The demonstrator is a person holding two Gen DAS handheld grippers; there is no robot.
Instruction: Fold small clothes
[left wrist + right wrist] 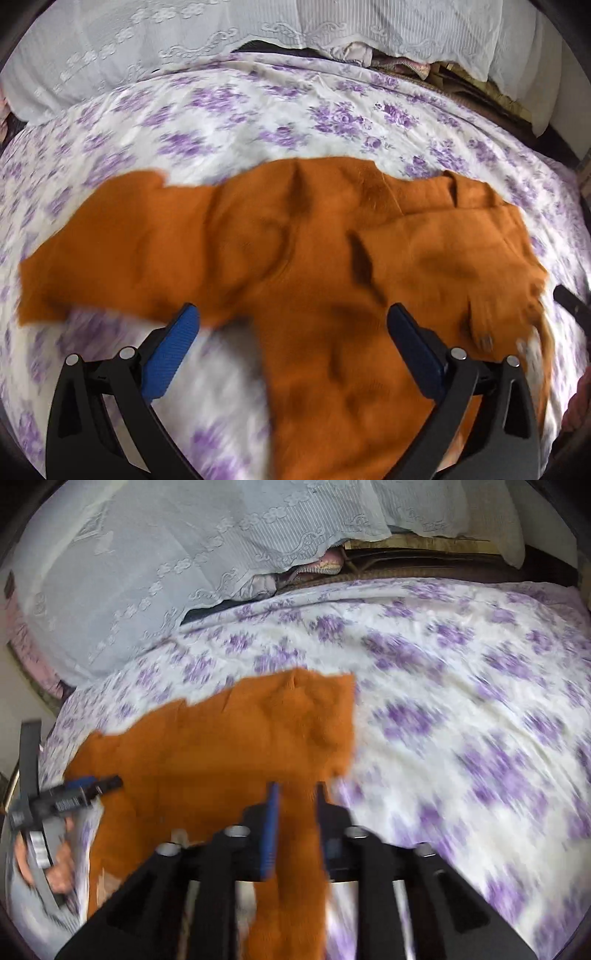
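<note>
- An orange sweater (303, 251) lies spread on a bed sheet (229, 110) with purple flowers, one sleeve stretched out flat to the side.
- The left gripper (293, 319) hangs above the near part of the sweater with its jaws spread wide; nothing is between them.
- The right gripper (297, 794) has narrow jaws with a small gap. A strip of the sweater passes between them, but blur hides whether the pads press on it.
- A white lace cloth (147, 554) lies beyond the sweater, at the far end of the sheet.
</note>
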